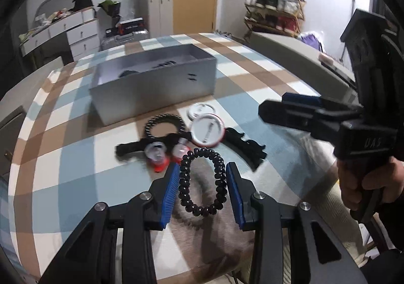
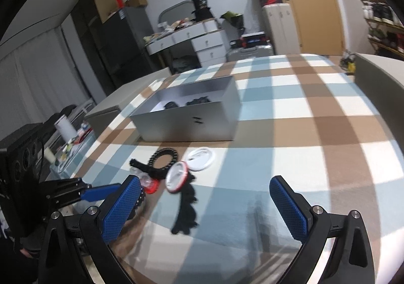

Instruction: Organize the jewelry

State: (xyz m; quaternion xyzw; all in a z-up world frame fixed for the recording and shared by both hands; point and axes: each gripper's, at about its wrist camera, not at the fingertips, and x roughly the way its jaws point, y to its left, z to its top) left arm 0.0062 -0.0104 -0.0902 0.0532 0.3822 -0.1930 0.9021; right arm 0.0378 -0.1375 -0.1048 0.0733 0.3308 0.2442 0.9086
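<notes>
Bracelets: two beaded (image 1: 202, 181) (image 1: 163, 125); badges two (image 1: 207, 130) (image 1: 202, 110); box one (image 1: 154, 82).

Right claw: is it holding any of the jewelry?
No. The right claw stands wide open above the checked cloth, with nothing between its blue pads.

The tablecloth (image 1: 75, 158) is checked in pale blue, brown and white. The box (image 1: 161, 87) is plain grey; the bead bracelet (image 1: 202, 183) black — as is the ribbon (image 2: 186, 213). The round badge (image 1: 207, 130) is white, rimmed red. Gripper pads (image 1: 170, 188) — bright blue.
</notes>
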